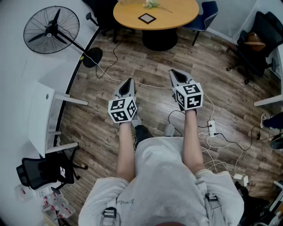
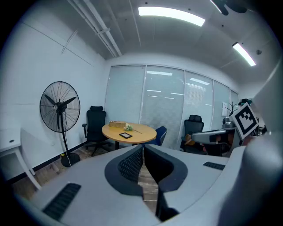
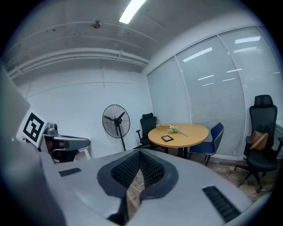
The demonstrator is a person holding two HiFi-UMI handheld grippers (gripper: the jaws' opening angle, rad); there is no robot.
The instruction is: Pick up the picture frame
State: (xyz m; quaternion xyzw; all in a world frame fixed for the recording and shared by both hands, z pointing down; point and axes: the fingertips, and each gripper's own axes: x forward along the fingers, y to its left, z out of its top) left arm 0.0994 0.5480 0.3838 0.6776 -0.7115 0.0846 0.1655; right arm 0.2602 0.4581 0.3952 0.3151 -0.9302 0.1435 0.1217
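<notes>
1. Head view: the picture frame lies flat by the round table's near edge, well apart from the left gripper and right gripper. I'd guess they're just being carried over.
2. Left gripper view: jaws pinched together, empty, facing the frame.
3. Right gripper view: same deal, closed on nothing.

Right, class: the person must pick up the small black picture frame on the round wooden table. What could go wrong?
1. Tripping: a white power strip and loose white cables lie on the floor by the person's feet.
2. The small black picture frame seems to lie flat on the round wooden table, so jaws may push it along rather than grip it.
3. The left gripper and right gripper are both shut; they must open first.
</notes>
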